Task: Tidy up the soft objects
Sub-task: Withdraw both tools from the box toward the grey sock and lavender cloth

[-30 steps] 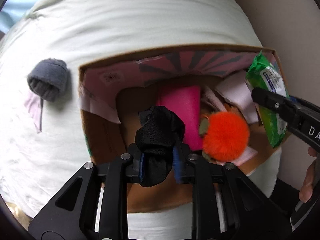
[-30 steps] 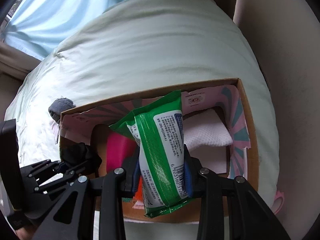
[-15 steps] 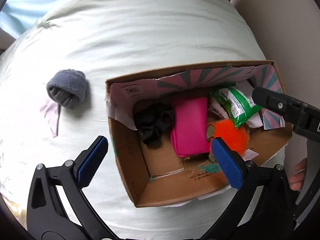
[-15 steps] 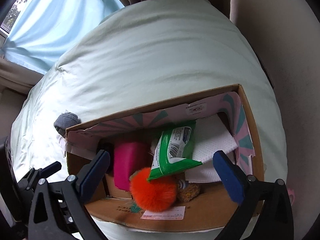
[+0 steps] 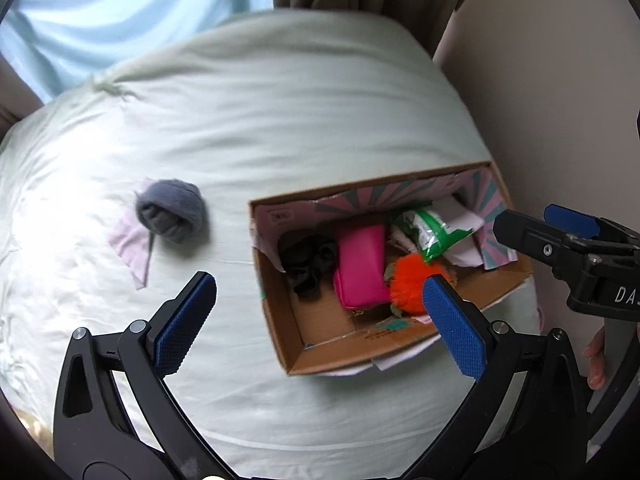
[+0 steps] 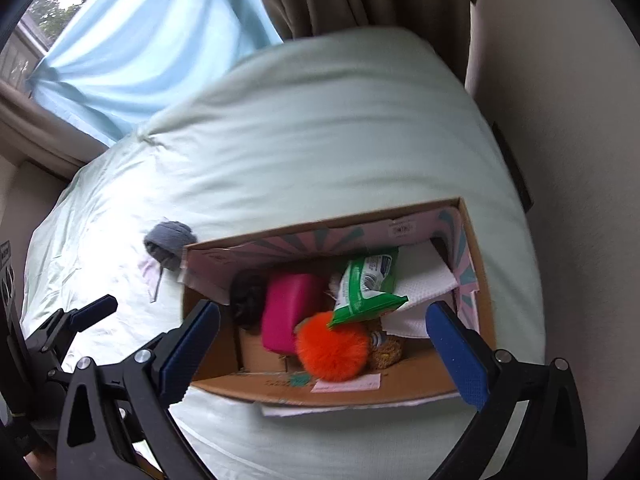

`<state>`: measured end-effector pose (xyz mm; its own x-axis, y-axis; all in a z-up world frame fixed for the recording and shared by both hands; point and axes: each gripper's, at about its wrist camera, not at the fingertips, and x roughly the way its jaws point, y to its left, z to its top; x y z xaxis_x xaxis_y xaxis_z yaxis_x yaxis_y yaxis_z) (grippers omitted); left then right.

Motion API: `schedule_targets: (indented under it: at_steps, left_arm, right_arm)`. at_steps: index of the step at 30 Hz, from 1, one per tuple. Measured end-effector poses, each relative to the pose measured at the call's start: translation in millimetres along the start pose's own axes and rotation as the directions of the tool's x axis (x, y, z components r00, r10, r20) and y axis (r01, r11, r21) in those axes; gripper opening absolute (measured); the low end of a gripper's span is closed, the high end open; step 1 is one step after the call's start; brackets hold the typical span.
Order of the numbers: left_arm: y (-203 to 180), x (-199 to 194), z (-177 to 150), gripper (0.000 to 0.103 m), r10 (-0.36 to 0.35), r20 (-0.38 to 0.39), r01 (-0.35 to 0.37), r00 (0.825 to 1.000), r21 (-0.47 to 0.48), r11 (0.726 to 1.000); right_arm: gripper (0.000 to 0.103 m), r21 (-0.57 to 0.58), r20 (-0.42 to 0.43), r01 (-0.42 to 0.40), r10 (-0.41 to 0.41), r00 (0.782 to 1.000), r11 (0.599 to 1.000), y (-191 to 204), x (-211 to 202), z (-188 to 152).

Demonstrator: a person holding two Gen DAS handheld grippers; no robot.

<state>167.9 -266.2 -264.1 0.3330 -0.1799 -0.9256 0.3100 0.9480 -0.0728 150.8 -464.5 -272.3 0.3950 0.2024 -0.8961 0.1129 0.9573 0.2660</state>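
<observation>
A cardboard box (image 5: pixel 280 320) (image 6: pixel 478 280) sits on the pale bed. Inside it lie a black sock bundle (image 5: pixel 310 264) (image 6: pixel 248 300), a pink pouch (image 5: pixel 360 268) (image 6: pixel 286 312), an orange pom-pom (image 5: pixel 408 280) (image 6: pixel 332 346), a green wipes pack (image 5: pixel 432 230) (image 6: pixel 366 284) and white cloth (image 6: pixel 428 280). A grey rolled sock (image 5: pixel 170 212) (image 6: pixel 170 242) rests on the bed left of the box. My left gripper (image 5: pixel 320 320) hangs open above the box's near left side, nothing between its fingers. My right gripper (image 6: pixel 324 344) is open over the box, empty.
A pink paper scrap (image 5: pixel 134 244) lies beside the grey sock. A wall (image 5: pixel 560 100) stands right of the box. Blue and brown curtains (image 6: pixel 160 40) hang behind the bed. A person's fingers (image 5: pixel 596 360) show at the right edge.
Both grippers opened: the left let go of the black sock bundle and the right dropped the green wipes pack, both now in the box. Both grippers rose away from the box.
</observation>
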Motion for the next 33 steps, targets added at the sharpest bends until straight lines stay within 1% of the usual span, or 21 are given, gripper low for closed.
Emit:
schedule_targets:
  at_steps: [4, 7, 13, 16, 18, 24, 29, 33]
  left_arm:
    - [11.9, -44.6, -5.2, 0.103, 0.002, 0.062, -0.001, 0.998, -0.014, 1.0]
    - [26.6, -81.1, -11.4, 0.103, 0.011, 0.119, -0.008, 0.993, -0.03, 1.0]
    - [67.8, -150.2, -28.3, 0.103, 0.03, 0.232, -0.014, 0.972, -0.071, 0.997]
    - [89.9, -177.2, -38.9, 0.103, 0.048, 0.277, -0.027, 0.96, -0.077, 0.997]
    - [103.9, -192.2, -46.5, 0.103, 0.06, 0.294, -0.038, 0.954, -0.079, 0.996]
    - [152.5, -234.0, -73.0, 0.103, 0.074, 0.352, -0.042, 0.933, -0.097, 0.994]
    - [191.4, -255.3, -91.8, 0.103, 0.068, 0.369, -0.03, 0.927, -0.107, 0.994]
    - [217.3, -264.7, -101.7, 0.103, 0.064, 0.378, -0.031, 0.924, -0.094, 0.995]
  right_arm:
    - [0.103, -0.049, 0.046, 0.004, -0.001, 0.999, 0.999, 25.9, -36.3, -5.0]
    - [0.103, -0.09, 0.095, 0.006, 0.003, 0.995, 0.996, 51.2, -67.8, -11.5]
    - [0.103, -0.135, 0.202, 0.002, 0.026, 0.979, 0.991, 102.2, -122.0, -26.9]
    - [0.103, -0.153, 0.246, 0.009, 0.029, 0.969, 0.988, 128.9, -141.5, -37.8]
    - [0.103, -0.167, 0.275, 0.014, 0.032, 0.961, 0.986, 147.6, -152.9, -46.0]
    - [0.103, -0.186, 0.331, 0.031, 0.033, 0.943, 0.982, 199.6, -173.7, -72.4]
    - [0.103, -0.169, 0.374, 0.036, 0.03, 0.927, 0.985, 231.1, -181.3, -92.5]
    - [0.103, -0.164, 0.402, 0.059, 0.012, 0.916, 0.985, 258.1, -178.6, -104.6]
